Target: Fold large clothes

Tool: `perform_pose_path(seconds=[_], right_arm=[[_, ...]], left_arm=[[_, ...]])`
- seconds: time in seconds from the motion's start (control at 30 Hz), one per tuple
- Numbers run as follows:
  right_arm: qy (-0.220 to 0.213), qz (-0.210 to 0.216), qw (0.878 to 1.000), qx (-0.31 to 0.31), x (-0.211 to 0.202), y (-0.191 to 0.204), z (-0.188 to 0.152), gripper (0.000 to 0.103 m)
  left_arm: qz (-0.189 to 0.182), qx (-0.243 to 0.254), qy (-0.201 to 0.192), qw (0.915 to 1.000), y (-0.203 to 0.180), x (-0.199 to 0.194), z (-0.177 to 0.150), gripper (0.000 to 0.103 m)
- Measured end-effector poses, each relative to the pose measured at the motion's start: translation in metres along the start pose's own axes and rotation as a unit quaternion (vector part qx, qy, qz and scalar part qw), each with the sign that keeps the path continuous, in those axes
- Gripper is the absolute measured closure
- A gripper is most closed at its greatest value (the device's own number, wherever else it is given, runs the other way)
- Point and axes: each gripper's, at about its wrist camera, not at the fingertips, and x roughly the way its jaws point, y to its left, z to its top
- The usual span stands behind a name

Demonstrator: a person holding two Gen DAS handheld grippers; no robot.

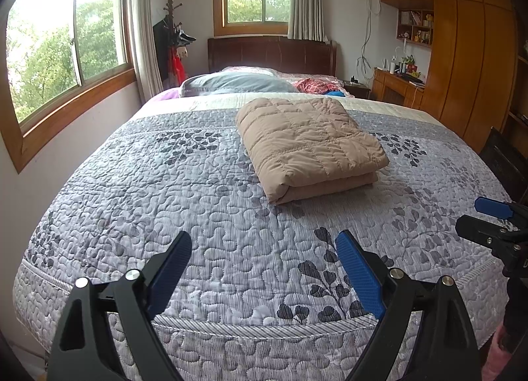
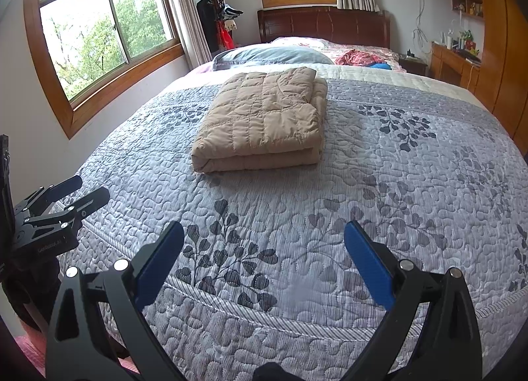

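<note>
A tan quilted puffer garment (image 1: 307, 143) lies folded into a thick rectangle in the middle of the bed; it also shows in the right wrist view (image 2: 264, 120). My left gripper (image 1: 264, 242) is open and empty, held above the foot of the bed, well short of the garment. My right gripper (image 2: 264, 232) is open and empty, also above the foot of the bed, apart from the garment. The right gripper shows at the right edge of the left wrist view (image 1: 475, 216). The left gripper shows at the left edge of the right wrist view (image 2: 89, 188).
The bed is covered by a grey leaf-patterned quilt (image 1: 198, 216). A grey pillow (image 1: 237, 82) and red clothing (image 1: 313, 85) lie near the dark headboard (image 1: 270, 52). Windows stand on the left wall, a coat rack (image 1: 171, 37) in the corner, wooden wardrobes (image 1: 468, 51) on the right.
</note>
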Motion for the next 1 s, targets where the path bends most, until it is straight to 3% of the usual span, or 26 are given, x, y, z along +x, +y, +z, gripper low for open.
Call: perform_pose_path(seconds=[1.0], right_arm=[[0.01,0.006,1.0,-0.009,0.007,-0.01,0.004,0.006]], left_arm=[[-0.005,-0.002,0.009,0.9999,0.004,0.007,0.0,0.013]])
